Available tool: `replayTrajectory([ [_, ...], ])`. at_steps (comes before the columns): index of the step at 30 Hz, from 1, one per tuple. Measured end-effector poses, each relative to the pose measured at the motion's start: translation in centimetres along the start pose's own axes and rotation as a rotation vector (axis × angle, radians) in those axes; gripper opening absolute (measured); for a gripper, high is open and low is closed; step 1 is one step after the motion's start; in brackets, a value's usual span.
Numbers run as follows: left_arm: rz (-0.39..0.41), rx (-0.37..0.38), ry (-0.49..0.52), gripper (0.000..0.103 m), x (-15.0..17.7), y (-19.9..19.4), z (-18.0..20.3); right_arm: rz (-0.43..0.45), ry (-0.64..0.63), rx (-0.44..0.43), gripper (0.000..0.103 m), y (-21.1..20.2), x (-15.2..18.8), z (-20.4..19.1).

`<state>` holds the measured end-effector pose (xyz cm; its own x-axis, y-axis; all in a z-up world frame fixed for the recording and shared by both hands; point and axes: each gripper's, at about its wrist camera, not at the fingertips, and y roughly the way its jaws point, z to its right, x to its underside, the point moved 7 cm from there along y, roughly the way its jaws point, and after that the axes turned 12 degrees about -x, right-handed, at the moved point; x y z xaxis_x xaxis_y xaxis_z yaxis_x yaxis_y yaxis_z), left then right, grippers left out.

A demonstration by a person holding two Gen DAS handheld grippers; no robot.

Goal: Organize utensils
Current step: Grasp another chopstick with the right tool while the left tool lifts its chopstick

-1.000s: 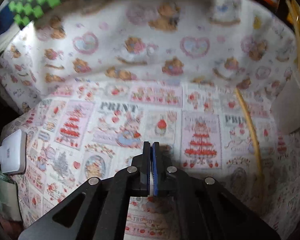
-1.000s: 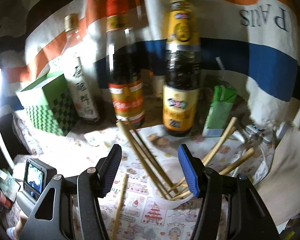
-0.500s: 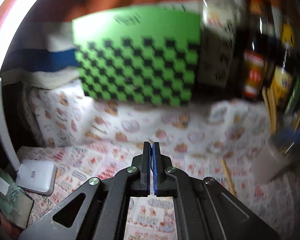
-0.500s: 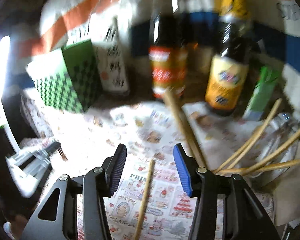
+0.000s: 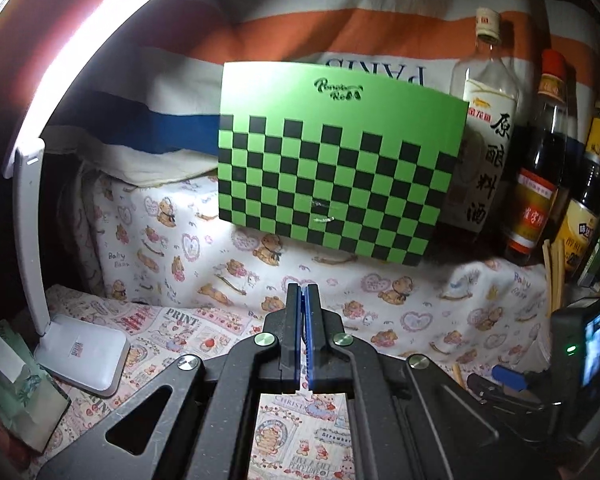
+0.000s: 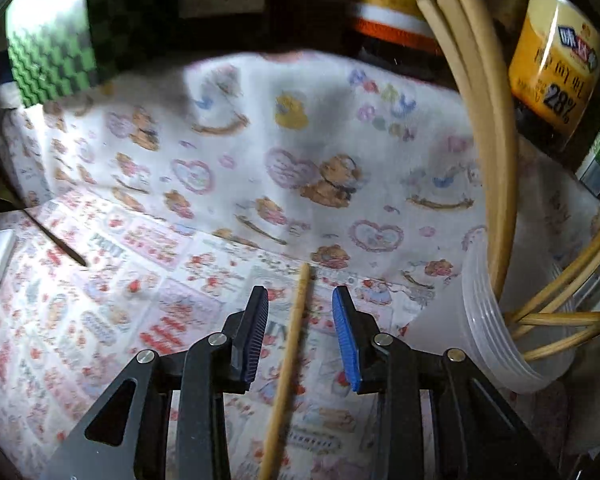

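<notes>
The right gripper (image 6: pixel 300 304) has been brought down from bottle height to the printed cloth (image 6: pixel 148 240), and its jaws — wide apart a second ago — are closing around a single loose chopstick (image 6: pixel 294 336) that lies flat on the cloth between the blue pads (image 6: pixel 346 340), which do not yet touch it. That suggests the pick-up is under way. The chopstick lies just left of the clear plastic cup (image 6: pixel 496 328), in which several chopsticks already lean; the cup seems to be where this one belongs. The gripper is pitched steeply down toward the cloth.

The left gripper (image 5: pixel 303 304) is clenched with nothing between its jaws. It has been lifted and swung away from the cloth, now facing the green checkered box (image 5: pixel 332 160) well left of the cup — apparently idle.
</notes>
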<state>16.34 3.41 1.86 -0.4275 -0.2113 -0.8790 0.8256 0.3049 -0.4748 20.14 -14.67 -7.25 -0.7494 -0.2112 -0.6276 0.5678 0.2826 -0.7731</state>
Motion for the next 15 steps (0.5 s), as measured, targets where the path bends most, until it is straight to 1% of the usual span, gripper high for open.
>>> replayTrajectory([
  [2, 0.005, -0.008, 0.005, 0.001, -0.1, 0.0, -0.1, -0.012, 0.009, -0.005, 0.030, 1.0, 0.3, 0.3],
  [5, -0.001, 0.010, -0.017, 0.001, -0.1, -0.1, -0.2, 0.004, 0.005, -0.024, 0.030, 2.0, 0.3, 0.5],
  [8, -0.004, 0.006, -0.020, 0.001, -0.1, 0.1, -0.4, 0.009, 0.008, -0.038, 0.029, 3.0, 0.2, 1.1],
  [10, -0.007, 0.004, -0.024, 0.001, -0.1, 0.3, -0.5, -0.004, 0.020, -0.050, 0.027, 4.1, 0.0, 1.3],
  [12, -0.011, 0.005, -0.026, 0.001, 0.0, 0.4, -0.6, -0.023, 0.034, -0.062, 0.026, 4.9, 0.0, 1.8],
  [15, -0.011, 0.000, -0.022, 0.001, 0.0, 0.6, -0.7, -0.025, 0.047, -0.040, 0.026, 5.4, 0.1, 2.6],
])
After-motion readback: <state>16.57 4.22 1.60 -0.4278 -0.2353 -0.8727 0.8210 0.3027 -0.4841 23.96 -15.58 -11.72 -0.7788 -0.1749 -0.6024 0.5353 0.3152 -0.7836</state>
